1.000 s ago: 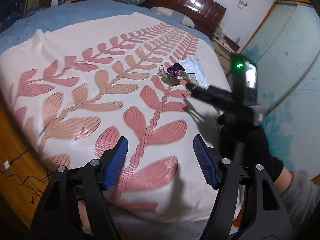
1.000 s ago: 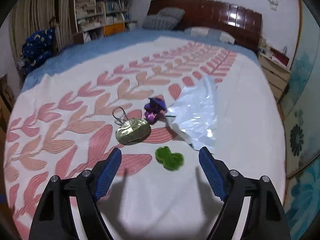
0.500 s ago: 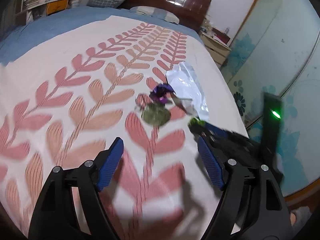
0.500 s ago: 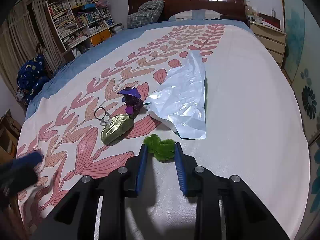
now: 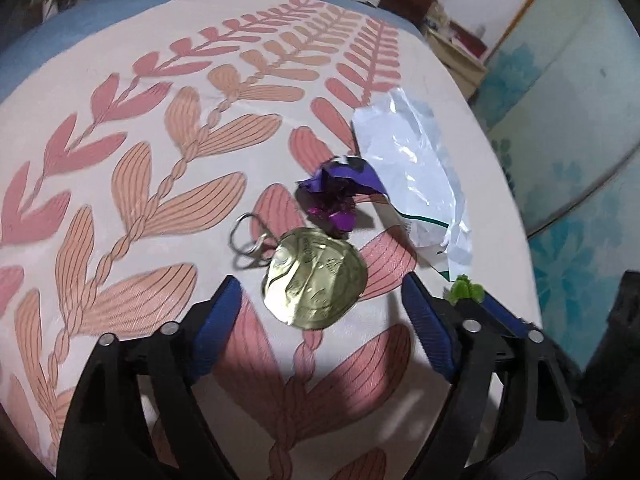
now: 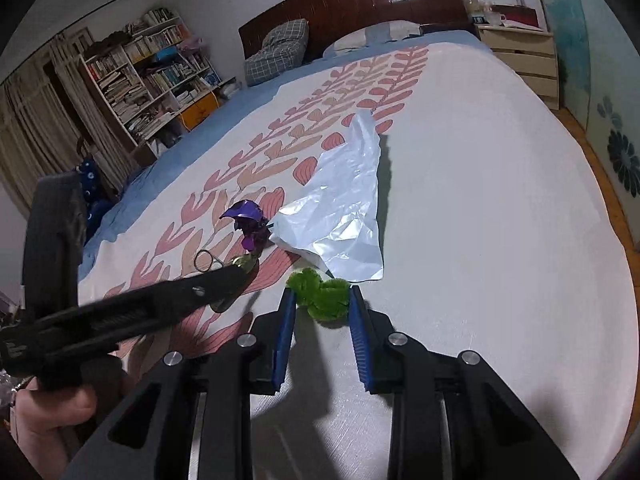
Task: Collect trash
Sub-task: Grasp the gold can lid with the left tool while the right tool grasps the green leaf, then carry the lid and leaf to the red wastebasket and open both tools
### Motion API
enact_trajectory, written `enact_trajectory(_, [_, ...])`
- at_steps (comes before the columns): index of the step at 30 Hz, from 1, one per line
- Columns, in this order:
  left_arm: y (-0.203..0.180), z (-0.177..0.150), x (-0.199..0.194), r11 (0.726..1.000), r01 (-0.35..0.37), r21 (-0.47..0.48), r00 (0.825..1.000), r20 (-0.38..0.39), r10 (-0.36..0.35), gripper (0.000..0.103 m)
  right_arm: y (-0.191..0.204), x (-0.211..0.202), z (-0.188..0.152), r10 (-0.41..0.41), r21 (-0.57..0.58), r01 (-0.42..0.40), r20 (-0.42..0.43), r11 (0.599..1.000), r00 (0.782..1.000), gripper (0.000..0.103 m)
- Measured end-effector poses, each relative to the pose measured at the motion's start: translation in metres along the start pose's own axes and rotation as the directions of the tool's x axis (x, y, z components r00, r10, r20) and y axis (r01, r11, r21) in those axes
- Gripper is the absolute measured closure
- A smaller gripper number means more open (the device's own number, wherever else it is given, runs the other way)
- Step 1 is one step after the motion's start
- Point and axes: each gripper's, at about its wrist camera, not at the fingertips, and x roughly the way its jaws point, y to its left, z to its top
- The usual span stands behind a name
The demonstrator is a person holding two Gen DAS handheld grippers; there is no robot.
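Trash lies on a bed with a leaf-patterned cover (image 5: 120, 184). My right gripper (image 6: 322, 296) is shut on a fuzzy green scrap (image 6: 322, 294), held at its fingertips just above the cover; the scrap also shows in the left wrist view (image 5: 464, 289). My left gripper (image 5: 320, 292) is open, its jaws on either side of a gold can lid (image 5: 316, 278) with a wire pull ring (image 5: 248, 234). A crumpled purple wrapper (image 5: 338, 196) lies just beyond the lid. A white plastic bag (image 5: 412, 176) lies flat to the right; it also shows in the right wrist view (image 6: 344, 216).
A dark wooden headboard (image 6: 360, 4) and pillows (image 6: 276, 50) are at the far end. A bookshelf (image 6: 140, 80) stands at the left and a bedside drawer unit (image 6: 520, 56) at the right. The bed's right edge drops to a wooden floor (image 6: 608, 184).
My right gripper closed on the green scrap and holds it. My left gripper moved forward and right, up to the gold lid, and stayed open.
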Motion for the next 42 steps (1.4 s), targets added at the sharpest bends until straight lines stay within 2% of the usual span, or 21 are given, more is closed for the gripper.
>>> enact_trajectory(5, [-0.009,0.003,0.011,0.996,-0.064,0.065,0.997,-0.032,0.067,0.016,0.000,0.003,0.002,0.007,0.007,-0.007,-0.003,1.000,1.000,0.075])
enact_trajectory(8, [-0.006,0.003,0.009,0.997,-0.064,0.048,0.998,-0.021,0.065,0.017,-0.001,0.003,0.002,0.009,0.008,-0.008,-0.003,1.000,1.000,0.075])
enact_trajectory(9, [-0.002,0.003,0.007,0.998,-0.054,0.025,0.998,-0.013,0.054,0.020,-0.002,0.004,0.002,0.010,0.010,-0.010,-0.003,1.000,1.000,0.075])
enact_trajectory(12, [0.012,0.005,0.004,0.998,-0.031,-0.059,0.999,0.012,0.032,0.042,-0.001,0.002,0.001,0.008,0.008,-0.008,-0.003,1.000,1.000,0.075])
enact_trajectory(13, [0.018,0.005,0.002,0.996,-0.015,-0.089,1.000,0.018,0.017,0.046,-0.001,0.002,0.001,0.008,0.008,-0.008,-0.004,1.000,1.000,0.075])
enact_trajectory(15, [0.021,0.005,0.002,0.995,0.004,-0.104,1.000,0.022,-0.002,0.046,-0.001,0.002,0.001,0.009,0.009,-0.009,-0.004,1.000,1.000,0.075])
enact_trajectory(24, [0.017,0.001,-0.009,0.994,-0.018,-0.104,0.998,0.054,0.024,0.046,-0.001,0.002,0.001,0.015,0.013,-0.015,-0.002,1.000,1.000,0.075])
enact_trajectory(28, [0.016,-0.011,-0.038,0.996,-0.039,-0.084,0.994,0.096,0.047,0.046,-0.005,-0.007,0.000,0.028,0.028,-0.029,0.035,0.999,0.999,0.075])
enact_trajectory(30, [0.014,-0.024,-0.064,0.996,-0.040,-0.078,0.991,0.128,0.049,0.046,-0.005,-0.013,-0.002,0.004,0.024,-0.005,0.035,1.000,0.999,0.075])
enact_trajectory(33, [0.012,-0.052,-0.108,0.996,-0.027,-0.088,0.984,0.172,0.042,0.046,0.001,-0.047,-0.009,-0.011,-0.029,0.013,0.059,0.999,0.998,0.075])
enact_trajectory(35, [0.006,-0.071,-0.136,0.995,-0.013,-0.101,0.979,0.200,0.033,0.046,0.000,-0.086,-0.021,-0.004,-0.049,0.007,0.072,0.999,0.997,0.075])
enact_trajectory(39, [-0.031,-0.117,-0.188,0.996,0.054,-0.066,0.969,0.244,-0.037,0.046,-0.020,-0.186,-0.054,-0.005,-0.079,0.013,0.103,0.997,0.995,0.075])
enact_trajectory(40, [-0.049,-0.134,-0.202,0.996,0.081,-0.041,0.966,0.250,-0.068,0.046,-0.035,-0.226,-0.071,-0.031,-0.075,0.040,0.109,0.996,0.994,0.075])
enact_trajectory(42, [-0.076,-0.161,-0.217,0.992,0.128,-0.007,0.962,0.244,-0.123,0.046,-0.065,-0.275,-0.098,-0.078,-0.038,0.082,0.098,0.996,0.992,0.075])
